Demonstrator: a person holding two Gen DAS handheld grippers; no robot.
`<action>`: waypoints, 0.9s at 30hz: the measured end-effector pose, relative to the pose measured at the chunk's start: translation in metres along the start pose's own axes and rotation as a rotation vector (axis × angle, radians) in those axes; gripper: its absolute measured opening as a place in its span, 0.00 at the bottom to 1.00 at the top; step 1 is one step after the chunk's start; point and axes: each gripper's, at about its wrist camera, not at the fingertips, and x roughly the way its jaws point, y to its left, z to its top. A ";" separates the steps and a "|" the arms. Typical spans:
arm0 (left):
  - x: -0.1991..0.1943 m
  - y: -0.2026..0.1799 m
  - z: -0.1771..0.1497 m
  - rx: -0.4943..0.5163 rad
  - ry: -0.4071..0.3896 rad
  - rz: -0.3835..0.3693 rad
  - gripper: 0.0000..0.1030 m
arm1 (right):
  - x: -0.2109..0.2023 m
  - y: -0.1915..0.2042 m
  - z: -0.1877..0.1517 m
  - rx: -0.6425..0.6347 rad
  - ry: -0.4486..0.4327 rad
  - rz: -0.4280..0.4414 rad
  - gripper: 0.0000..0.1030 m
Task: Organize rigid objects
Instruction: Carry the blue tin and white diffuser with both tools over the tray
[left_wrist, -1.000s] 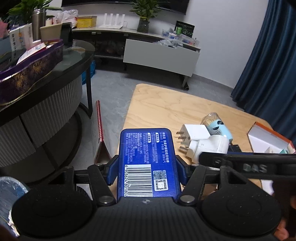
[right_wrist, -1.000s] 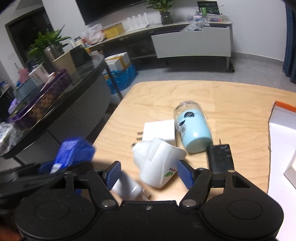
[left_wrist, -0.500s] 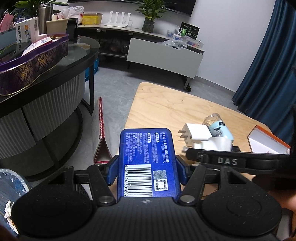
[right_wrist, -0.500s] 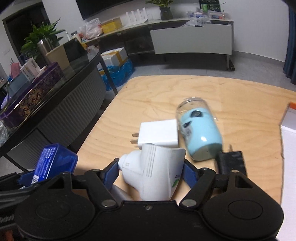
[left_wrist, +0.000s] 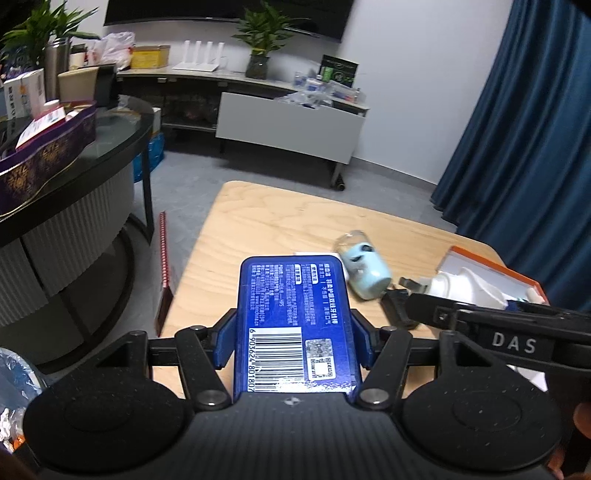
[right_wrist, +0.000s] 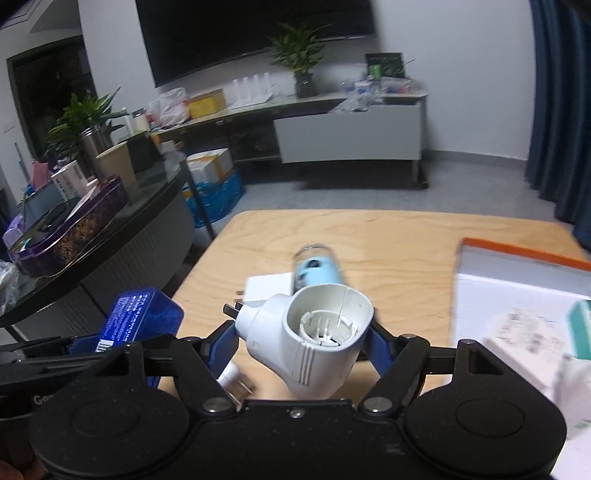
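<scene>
Since a second ago the right claw (right_wrist: 301, 338) has closed a little onto the white plug adapter (right_wrist: 314, 339) and lifted it off the tabletop (right_wrist: 388, 243), its pads now pressing both sides, open socket end facing the camera. The left claw (left_wrist: 291, 338) stays clenched on the blue box (left_wrist: 293, 317), barcode up, jutting toward twelve o'clock. On the tabletop remain the light-blue jar (right_wrist: 317, 269) and flat white charger (right_wrist: 267, 286) at twelve o'clock of the right claw, the orange-edged box (right_wrist: 517, 280) at two o'clock.

Blue barcoded box (left_wrist: 293, 325) flat, label up; white plug-in device (right_wrist: 314, 339) tilted, hollow socket end facing the camera.
</scene>
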 end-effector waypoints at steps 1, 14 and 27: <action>-0.002 -0.004 -0.001 0.004 0.000 -0.004 0.60 | -0.007 -0.002 -0.002 -0.005 -0.008 -0.012 0.84; -0.024 -0.041 -0.008 0.075 -0.005 -0.047 0.60 | -0.071 -0.028 -0.020 0.041 -0.057 -0.093 0.84; -0.031 -0.065 -0.017 0.127 -0.001 -0.073 0.60 | -0.104 -0.046 -0.040 0.077 -0.071 -0.130 0.84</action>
